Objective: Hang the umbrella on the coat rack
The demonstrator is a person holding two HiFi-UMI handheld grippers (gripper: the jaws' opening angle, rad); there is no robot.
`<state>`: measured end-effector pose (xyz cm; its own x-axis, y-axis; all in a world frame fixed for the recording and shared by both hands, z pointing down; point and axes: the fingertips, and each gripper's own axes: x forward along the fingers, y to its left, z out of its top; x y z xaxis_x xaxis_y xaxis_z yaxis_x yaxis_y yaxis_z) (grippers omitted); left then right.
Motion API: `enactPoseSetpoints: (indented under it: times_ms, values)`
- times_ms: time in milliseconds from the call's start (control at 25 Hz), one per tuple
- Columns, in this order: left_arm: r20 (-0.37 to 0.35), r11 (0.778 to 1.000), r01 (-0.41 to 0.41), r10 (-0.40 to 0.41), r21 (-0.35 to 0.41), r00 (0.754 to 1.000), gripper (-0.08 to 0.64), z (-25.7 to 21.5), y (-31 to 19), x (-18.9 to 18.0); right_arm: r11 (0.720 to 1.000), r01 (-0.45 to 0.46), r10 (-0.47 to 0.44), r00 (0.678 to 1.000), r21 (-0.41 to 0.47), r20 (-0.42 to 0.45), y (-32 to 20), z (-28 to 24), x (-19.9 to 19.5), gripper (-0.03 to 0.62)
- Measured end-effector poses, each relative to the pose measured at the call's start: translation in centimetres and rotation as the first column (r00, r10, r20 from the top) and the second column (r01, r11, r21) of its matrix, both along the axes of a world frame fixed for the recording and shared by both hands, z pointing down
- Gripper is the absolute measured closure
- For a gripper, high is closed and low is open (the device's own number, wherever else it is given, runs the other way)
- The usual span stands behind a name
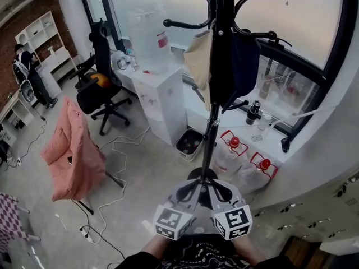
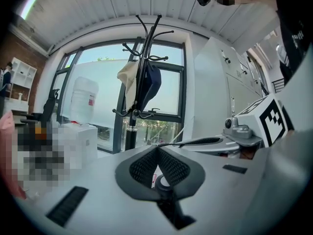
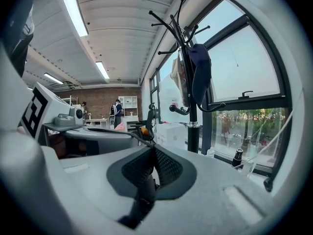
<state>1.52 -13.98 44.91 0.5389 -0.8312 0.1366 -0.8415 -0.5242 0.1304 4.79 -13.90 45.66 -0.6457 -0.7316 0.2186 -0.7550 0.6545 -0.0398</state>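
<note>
Nearest, the left gripper and right gripper sit side by side, tips angled in to meet, both with jaws pressed together. In the throat behind each pair of pads lies a dark rod, round-knobbed in the left gripper view. I take it for the umbrella, so both seem to pinch the same end. Its long axis appears to run back from the tips toward the person. The dark patterned mass at the bottom of the head view may be the rest of it, though I cannot tell. The rack stands upright straight ahead of the tips, about equally near to both hands. Its upper hooks look free and sit well above. A cream cloth and a dark garment hang lower on it. Beyond lie a grey floor with cables, a white cabinet, a chair and a wide window.
</note>
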Motion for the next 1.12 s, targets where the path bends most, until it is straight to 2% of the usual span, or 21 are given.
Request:
enactPoseSetpoints:
  times_ms: [720,1120]
  values:
    - [-0.004,0.998,-0.047,0.047,0.047,0.999,0.548,-3.6,-6.3,-1.4,0.998,-0.049,0.048,0.999,0.050,0.011,-5.7,-3.5,-1.4,0.588]
    - [0.036,0.994,-0.065,0.062,0.086,0.997,0.548,-4.9,-9.4,-1.8,0.994,-0.091,0.088,0.995,0.064,0.044,-8.7,-4.7,-1.6,0.588]
